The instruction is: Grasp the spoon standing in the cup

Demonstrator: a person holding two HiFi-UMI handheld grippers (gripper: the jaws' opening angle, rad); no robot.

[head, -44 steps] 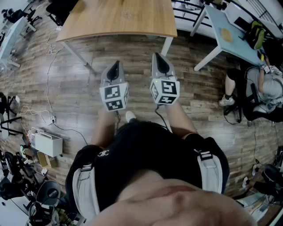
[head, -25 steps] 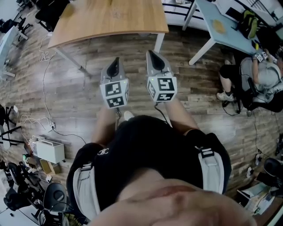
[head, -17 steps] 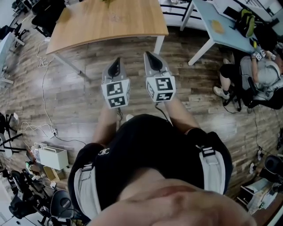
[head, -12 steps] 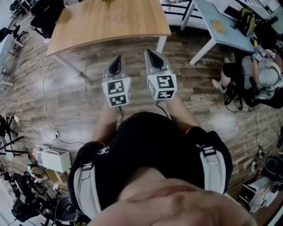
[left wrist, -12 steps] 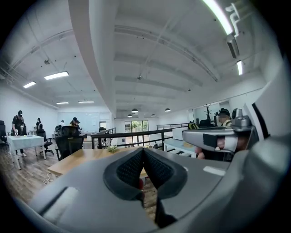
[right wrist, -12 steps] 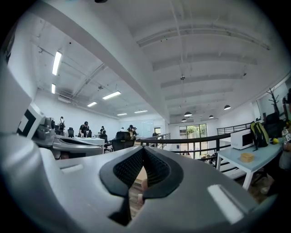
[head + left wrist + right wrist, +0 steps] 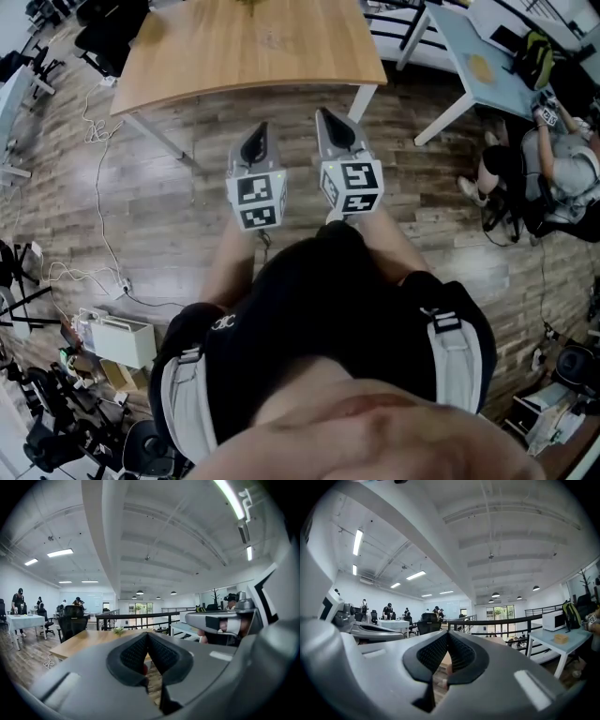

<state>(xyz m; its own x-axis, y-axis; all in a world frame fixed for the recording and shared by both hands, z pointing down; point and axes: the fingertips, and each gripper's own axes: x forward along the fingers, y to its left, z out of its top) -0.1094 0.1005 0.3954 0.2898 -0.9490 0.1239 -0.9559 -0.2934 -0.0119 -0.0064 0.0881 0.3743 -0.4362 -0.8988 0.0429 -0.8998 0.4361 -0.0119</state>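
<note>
As the person walks up to the light wooden table with white legs, its near edge sits slightly lower in head view than 1.8 s ago. Both tools stay raised over the grey-brown plank floor, aimed at the table. On the left gripper the jaws are pressed together at the tips with nothing between them. The right gripper is the same: tips meeting, empty. No cup or spoon shows in any view; only a small green plant is visible on the tabletop. Judgement: this is approach only and the grasp has not begun. The target still needs finding, and one pair of jaws must part before reaching for the spoon.
</note>
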